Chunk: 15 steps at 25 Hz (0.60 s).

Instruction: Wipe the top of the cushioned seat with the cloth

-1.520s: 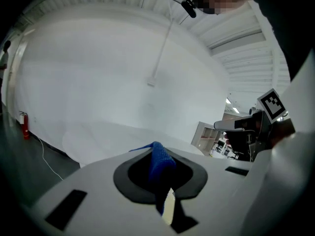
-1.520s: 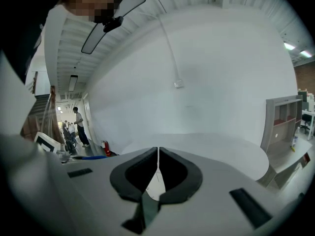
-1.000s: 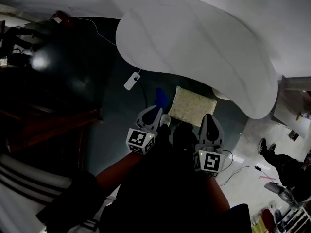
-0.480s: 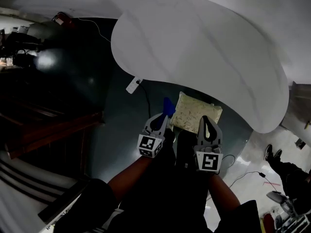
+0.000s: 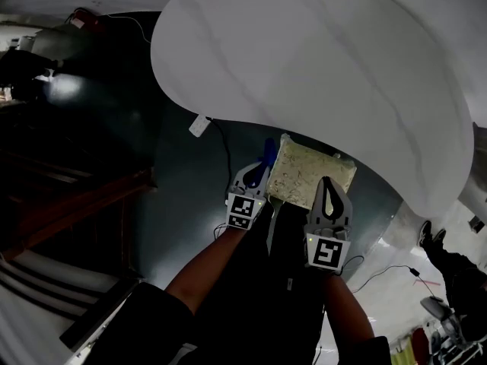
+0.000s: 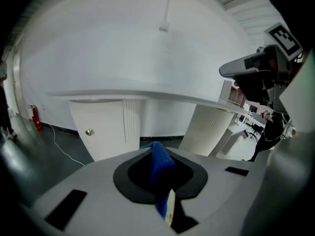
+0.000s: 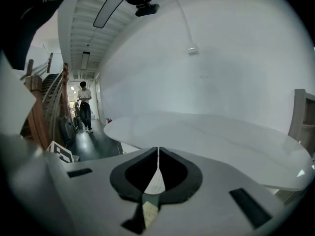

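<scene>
The cushioned seat is a pale speckled square pad low on the dark floor, its far edge tucked under the white table. My left gripper hovers at the seat's left edge, shut on a blue cloth that sticks out past its tips. In the left gripper view the blue cloth is bunched between the jaws of the left gripper. My right gripper hangs over the seat's near right side. The right gripper view shows the right gripper shut with nothing in it.
A big curved white table overhangs the seat. A white power strip with its cable lies on the floor to the left. Dark wooden stairs stand at far left. A white cabinet and ribbed column are ahead. A person stands far off.
Both grippers have moved forward toward the seat. The left one, still holding the blue cloth, now sits at the seat's left edge, and the right one over its near side.
</scene>
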Each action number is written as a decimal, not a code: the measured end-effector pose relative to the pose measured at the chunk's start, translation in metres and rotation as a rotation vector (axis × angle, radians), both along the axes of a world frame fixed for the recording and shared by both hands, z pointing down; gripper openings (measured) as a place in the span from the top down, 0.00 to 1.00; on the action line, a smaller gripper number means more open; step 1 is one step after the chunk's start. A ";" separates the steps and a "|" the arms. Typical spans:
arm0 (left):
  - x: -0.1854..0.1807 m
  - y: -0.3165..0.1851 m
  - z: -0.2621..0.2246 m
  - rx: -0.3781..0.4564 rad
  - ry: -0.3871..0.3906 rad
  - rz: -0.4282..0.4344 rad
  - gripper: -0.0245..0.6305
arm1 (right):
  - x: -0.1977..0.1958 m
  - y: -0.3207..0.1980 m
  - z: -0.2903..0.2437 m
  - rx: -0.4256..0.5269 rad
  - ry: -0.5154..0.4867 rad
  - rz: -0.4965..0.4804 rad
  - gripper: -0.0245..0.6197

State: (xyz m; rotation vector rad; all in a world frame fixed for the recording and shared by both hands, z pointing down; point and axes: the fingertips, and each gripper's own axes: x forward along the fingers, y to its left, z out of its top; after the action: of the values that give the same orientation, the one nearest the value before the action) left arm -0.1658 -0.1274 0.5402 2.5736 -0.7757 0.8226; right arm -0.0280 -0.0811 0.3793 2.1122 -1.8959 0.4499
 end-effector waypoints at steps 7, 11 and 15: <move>-0.003 0.000 0.089 -0.080 -0.051 -0.047 0.91 | 0.009 -0.001 0.056 -0.010 -0.012 -0.021 0.90; 0.002 0.002 0.128 -0.107 -0.086 -0.053 0.91 | 0.016 0.000 0.084 -0.028 -0.045 0.005 0.90; 0.008 -0.008 0.159 -0.139 -0.095 -0.084 0.91 | 0.021 0.005 0.109 -0.053 -0.068 0.018 0.90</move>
State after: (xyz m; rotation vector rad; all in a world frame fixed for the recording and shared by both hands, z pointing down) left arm -0.1574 -0.1358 0.6995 2.3784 -0.8178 0.9437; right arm -0.0070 -0.0760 0.4886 2.1074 -1.8811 0.5768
